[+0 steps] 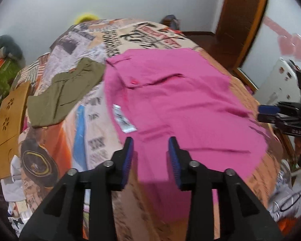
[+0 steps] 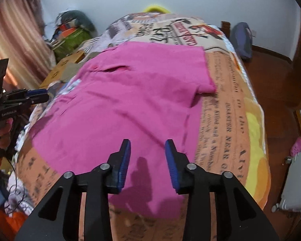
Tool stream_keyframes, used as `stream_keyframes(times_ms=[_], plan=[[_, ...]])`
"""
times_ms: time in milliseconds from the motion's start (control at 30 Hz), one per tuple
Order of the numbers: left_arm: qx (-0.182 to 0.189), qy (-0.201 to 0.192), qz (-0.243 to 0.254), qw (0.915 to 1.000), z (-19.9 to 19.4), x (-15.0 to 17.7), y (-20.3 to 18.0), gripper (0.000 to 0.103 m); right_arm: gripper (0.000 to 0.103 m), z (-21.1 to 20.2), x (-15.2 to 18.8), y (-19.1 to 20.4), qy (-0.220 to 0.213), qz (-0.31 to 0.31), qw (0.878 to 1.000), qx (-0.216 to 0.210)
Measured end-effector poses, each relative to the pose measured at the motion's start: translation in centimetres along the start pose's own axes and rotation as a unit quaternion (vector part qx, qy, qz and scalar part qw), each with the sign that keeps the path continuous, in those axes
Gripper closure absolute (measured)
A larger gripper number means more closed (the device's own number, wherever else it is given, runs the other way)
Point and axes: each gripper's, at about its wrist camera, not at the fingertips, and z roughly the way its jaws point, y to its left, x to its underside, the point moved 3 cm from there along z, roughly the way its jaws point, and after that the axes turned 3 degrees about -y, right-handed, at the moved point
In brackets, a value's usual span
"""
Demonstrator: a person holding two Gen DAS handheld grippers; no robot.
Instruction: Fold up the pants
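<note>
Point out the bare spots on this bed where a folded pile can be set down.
Free: the printed bedspread strip right of the pink cotton pants, up to the bed's edge, and the patch beyond them near the wall. Crowded: the left side, where the olive-green garment and the tan wooden board lie.

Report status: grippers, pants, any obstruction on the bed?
Left gripper and right gripper: fingers apart, nothing between them. Pink pants flat on the bed, released. Olive garment beside the pants, clear of them.
</note>
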Motion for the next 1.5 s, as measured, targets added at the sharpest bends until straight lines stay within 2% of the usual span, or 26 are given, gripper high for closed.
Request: stream_keyframes(times_ms=[100, 167, 200, 233, 300, 400, 500, 633, 767, 900, 1133, 1233, 1400, 1500], plan=[[0.02, 0.01, 0.009, 0.9997, 0.3, 1.2, -1.7, 0.062, 0.066, 1.2, 1.1, 0.6, 0.019, 0.009, 1.0, -0.02], [0.015, 0.034, 0.014, 0.9992, 1.6, 2.2, -2.3, 0.062, 0.066, 2.2, 1.8, 0.6, 0.036, 0.015, 0.999, -0.023], [0.011, 0.044, 0.014, 0.9988, 2.2, 2.7, -2.4, 0.061, 0.066, 2.3, 2.1, 0.4, 0.031, 0.02, 0.999, -0.026], [0.013, 0.04, 0.012, 0.999, 2.4, 3.1, -2.4, 0.061, 0.066, 2.3, 2.2, 0.1, 0.032, 0.024, 0.999, -0.025], [0.01, 0.034, 0.009, 0.9993, 2.0, 3.3, -2.0, 0.056, 0.066, 2.0, 2.4, -0.5, 0.041, 0.027, 0.999, -0.012], [0.006, 0.034, -0.008, 0.9994, 1.4, 3.3, -1.1, 0.055, 0.066, 1.5, 2.3, -1.4, 0.05, 0.014, 0.998, 0.021], [-0.02, 0.02, -0.023, 0.9993, 0.8, 2.4, 0.6, 0.055, 0.066, 0.6, 1.4, -2.4, 0.034, 0.017, 0.999, 0.037], [-0.033, -0.004, -0.059, 0.9977, 0.7, -0.4, 3.2, 0.055, 0.066, -0.1, -1.6, -3.7, -0.007, 0.025, 0.998, 0.054], [-0.054, -0.025, -0.07, 0.9958, 2.1, -4.1, 5.1, 0.054, 0.066, 0.2, -4.4, -4.8, -0.037, 0.018, 0.997, 0.069], [-0.045, -0.025, -0.082, 0.9953, 5.0, -7.7, 6.4, 0.054, 0.064, 2.2, -7.1, -6.4, -0.046, 0.015, 0.995, 0.082], [-0.05, -0.01, -0.082, 0.9954, 11.5, -12.4, 8.4, 0.054, 0.064, 5.8, -11.2, -9.2, -0.047, 0.012, 0.995, 0.082], [-0.03, -0.003, -0.101, 0.9944, 13.4, -13.4, 9.3, 0.054, 0.064, 7.8, -12.2, -10.3, -0.037, 0.017, 0.996, 0.083], [-0.042, 0.007, -0.097, 0.9944, 16.3, -14.6, 10.3, 0.054, 0.064, 10.3, -13.2, -10.9, -0.024, 0.005, 0.996, 0.082], [-0.027, 0.015, -0.108, 0.9936, 17.7, -15.0, 10.9, 0.054, 0.064, 12.3, -13.5, -11.3, -0.005, 0.006, 0.997, 0.081]])
